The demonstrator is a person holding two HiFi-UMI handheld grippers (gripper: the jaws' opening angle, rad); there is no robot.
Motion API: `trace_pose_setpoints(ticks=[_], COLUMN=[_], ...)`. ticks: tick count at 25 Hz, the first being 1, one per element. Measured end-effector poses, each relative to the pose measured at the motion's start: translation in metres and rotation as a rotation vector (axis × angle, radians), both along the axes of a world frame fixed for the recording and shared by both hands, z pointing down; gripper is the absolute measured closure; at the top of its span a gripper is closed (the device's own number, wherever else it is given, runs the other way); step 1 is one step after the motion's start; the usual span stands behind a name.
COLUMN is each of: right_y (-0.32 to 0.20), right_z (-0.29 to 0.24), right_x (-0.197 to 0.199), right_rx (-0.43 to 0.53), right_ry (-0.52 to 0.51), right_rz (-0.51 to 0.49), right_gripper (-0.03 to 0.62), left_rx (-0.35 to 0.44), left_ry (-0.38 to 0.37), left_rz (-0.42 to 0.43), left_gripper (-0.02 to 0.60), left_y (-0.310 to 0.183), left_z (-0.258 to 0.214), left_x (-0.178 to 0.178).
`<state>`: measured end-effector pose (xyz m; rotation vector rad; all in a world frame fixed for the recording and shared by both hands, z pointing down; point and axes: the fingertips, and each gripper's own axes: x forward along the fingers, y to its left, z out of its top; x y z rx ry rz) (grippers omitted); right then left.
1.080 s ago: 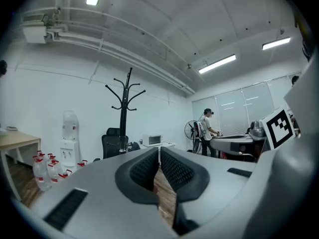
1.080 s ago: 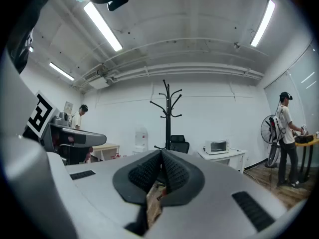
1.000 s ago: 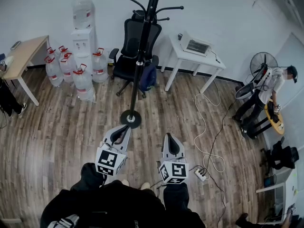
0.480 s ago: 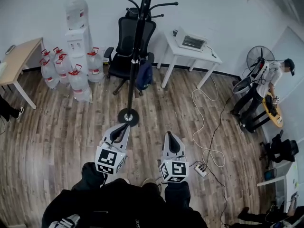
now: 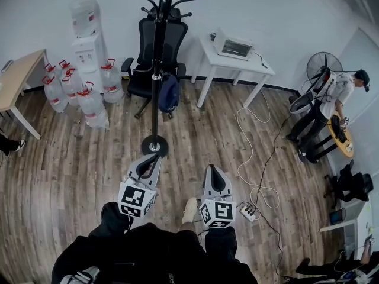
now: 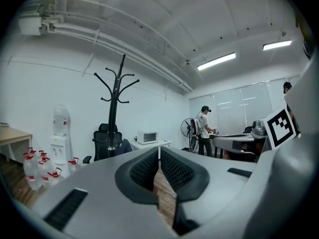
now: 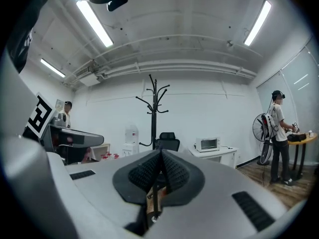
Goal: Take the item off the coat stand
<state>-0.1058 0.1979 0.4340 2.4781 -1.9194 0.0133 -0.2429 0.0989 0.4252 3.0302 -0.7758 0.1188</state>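
A tall black coat stand [image 5: 156, 70] rises from a round base [image 5: 154, 147] on the wood floor ahead of me. A dark blue item [image 5: 169, 93] hangs on its pole at about mid height. My left gripper [image 5: 155, 157] is shut and empty, its tip close above the base in the head view. My right gripper [image 5: 212, 169] is level with it to the right, shut with nothing in it. The left gripper view shows the stand [image 6: 117, 103] far off beyond the closed pads [image 6: 149, 169]. In the right gripper view the stand [image 7: 155, 108] is straight ahead.
A black office chair [image 5: 155, 43] stands behind the stand. A water dispenser [image 5: 89, 43] and several bottles [image 5: 77, 93] are at the left. A white table [image 5: 237, 61] carries a microwave. A cable and power strip [image 5: 249, 213] lie at the right. A person [image 5: 331, 108] stands by a fan [image 5: 323, 76].
The room has slid leftward and the stand looks slightly nearer. A shoe now shows between the two grippers. Both grippers hold the same place in the view and stay shut.
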Motion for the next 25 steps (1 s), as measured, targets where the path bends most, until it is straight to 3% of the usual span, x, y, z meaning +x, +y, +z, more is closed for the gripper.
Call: trace_pose_setpoints(ticks=[8, 15, 25], right_y=[-0.059, -0.108, -0.168], right_z=[0.005, 0.012, 0.016], right_x=[0.122, 0.204, 0.278], right_rx=[-0.008, -0.042, -0.028], right_ry=[-0.032, -0.031, -0.033], right_rz=[-0.060, -0.158, -0.304], right_gripper=[0.579, 0.579, 0.579], left_rx=[-0.007, -0.053, -0.026], left_ry=[-0.023, -0.024, -0.033], left_rz=[-0.055, -0.129, -0.268], left_gripper=[0.548, 0.548, 0.548], left_y=[-0.052, -0.088, -0.126], left_z=[-0.001, 0.007, 0.008], left_x=[0.119, 0.205, 0.270])
